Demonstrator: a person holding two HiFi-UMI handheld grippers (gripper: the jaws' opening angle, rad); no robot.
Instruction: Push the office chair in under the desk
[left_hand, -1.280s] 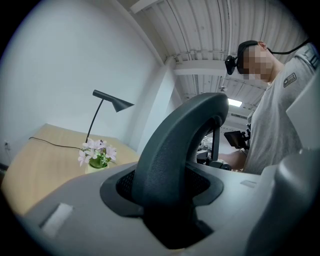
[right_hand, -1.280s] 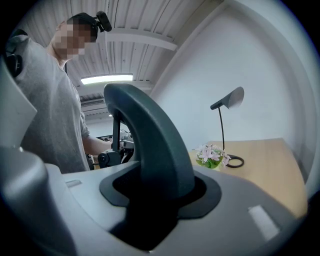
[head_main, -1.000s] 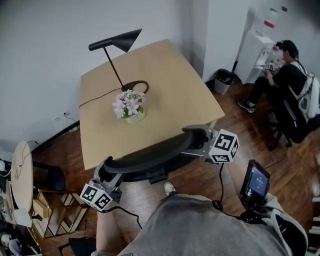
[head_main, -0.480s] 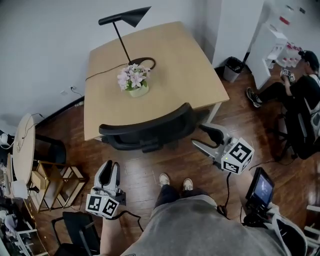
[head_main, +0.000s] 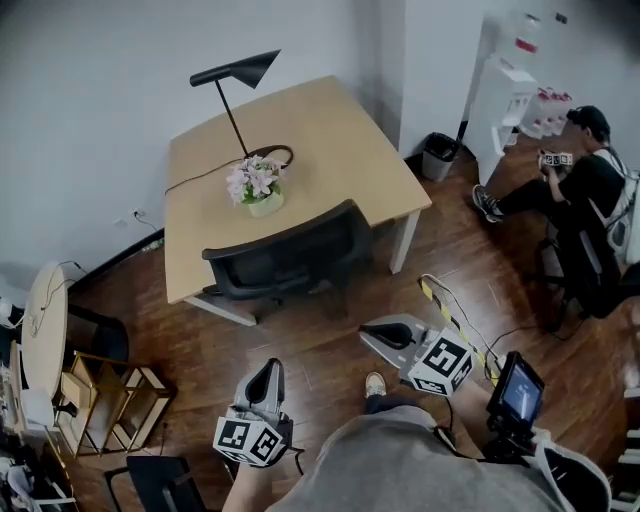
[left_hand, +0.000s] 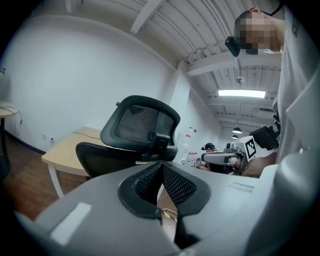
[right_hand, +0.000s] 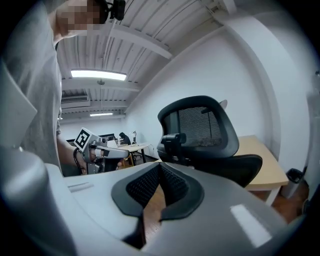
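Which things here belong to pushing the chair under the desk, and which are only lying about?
For the job: black mesh-backed office chair; light wooden desk.
Lying about: black cone-shaded desk lamp; pink flowers in a pale pot; dark waste bin.

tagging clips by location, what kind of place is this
Probably an office: a wooden desk with a black desk lamp on it, a mesh-backed office chair drawn up to it, and a waste bin.
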